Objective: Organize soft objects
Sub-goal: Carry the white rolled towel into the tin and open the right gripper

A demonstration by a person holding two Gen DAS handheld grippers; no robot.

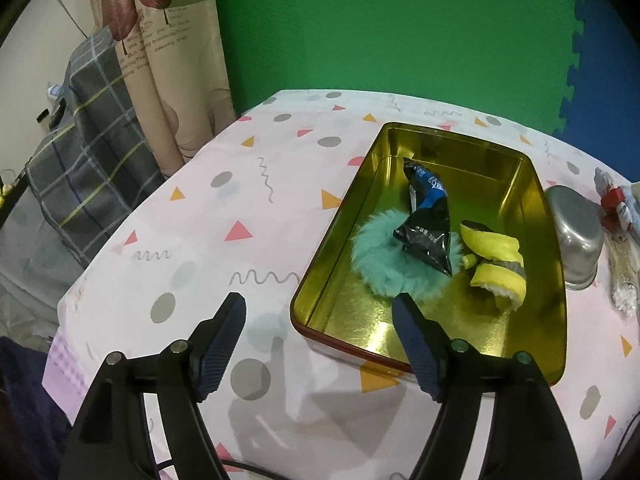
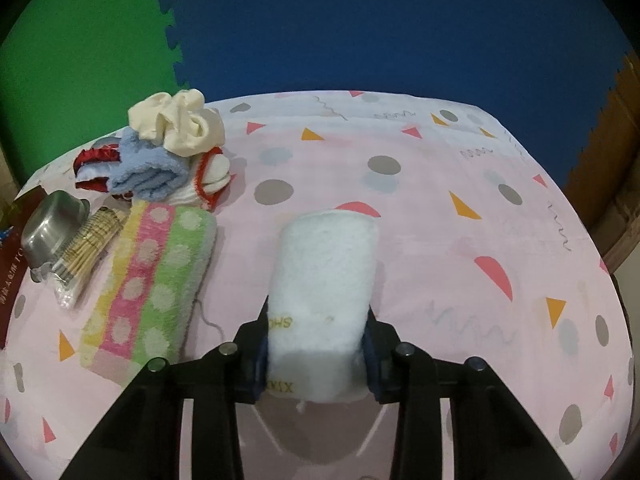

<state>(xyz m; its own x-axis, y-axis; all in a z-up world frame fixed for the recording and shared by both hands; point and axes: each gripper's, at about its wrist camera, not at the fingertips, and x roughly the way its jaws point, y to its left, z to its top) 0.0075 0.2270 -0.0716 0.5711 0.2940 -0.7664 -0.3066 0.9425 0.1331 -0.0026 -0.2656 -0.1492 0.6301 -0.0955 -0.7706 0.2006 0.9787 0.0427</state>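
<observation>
White towel (image 2: 324, 288) clamped in right hand-held gripper (image 2: 316, 344); left hand-held gripper (image 1: 320, 320) wide, straddling tin's rim (image 1: 304, 300).

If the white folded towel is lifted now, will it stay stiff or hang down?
The white towel looks thick and fluffy, so it is probably light and will likely sag beyond the right gripper, whose pads press only its near end. Being folded, it may partly open when raised. Slipping seems unlikely on such rough pile.

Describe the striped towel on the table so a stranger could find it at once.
On the pink patterned tablecloth, look left of the white towel between the right gripper's fingers. The striped towel lies flat below a heap of small cloths. It alone has yellow, pink and green stripes with pale dots.
</observation>
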